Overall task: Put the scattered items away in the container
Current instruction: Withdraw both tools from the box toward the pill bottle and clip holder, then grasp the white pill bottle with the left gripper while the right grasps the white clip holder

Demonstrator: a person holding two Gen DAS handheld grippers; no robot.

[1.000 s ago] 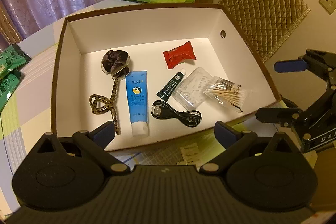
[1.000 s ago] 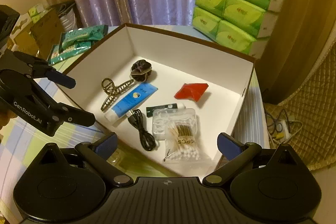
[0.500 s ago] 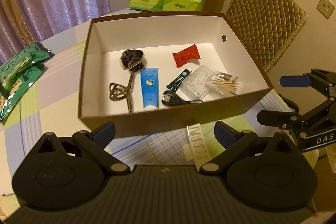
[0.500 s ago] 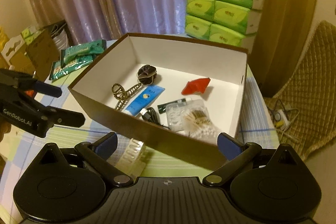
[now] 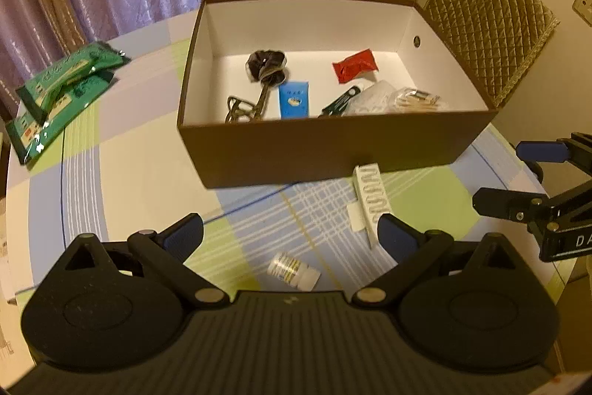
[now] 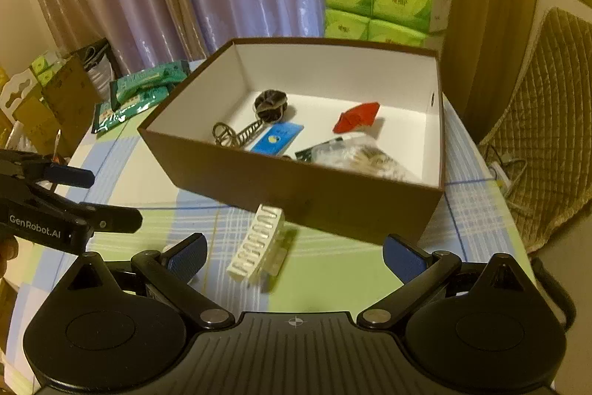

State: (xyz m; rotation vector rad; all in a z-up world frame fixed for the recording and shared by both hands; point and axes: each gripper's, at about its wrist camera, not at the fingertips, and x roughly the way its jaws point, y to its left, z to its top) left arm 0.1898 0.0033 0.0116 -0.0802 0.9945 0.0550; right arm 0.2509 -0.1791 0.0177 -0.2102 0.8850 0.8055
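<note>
Left wrist view: small bottle (image 5: 293, 270) at 6 o'clock looks light, slippery; left claw (image 5: 290, 235) gapes empty—pinch its middle.

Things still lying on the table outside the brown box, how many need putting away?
2, not counting the green packets. A white clip lies against the box's near wall. A small bottle lies on its side nearer the left gripper. More may be hidden behind the grippers.
</note>
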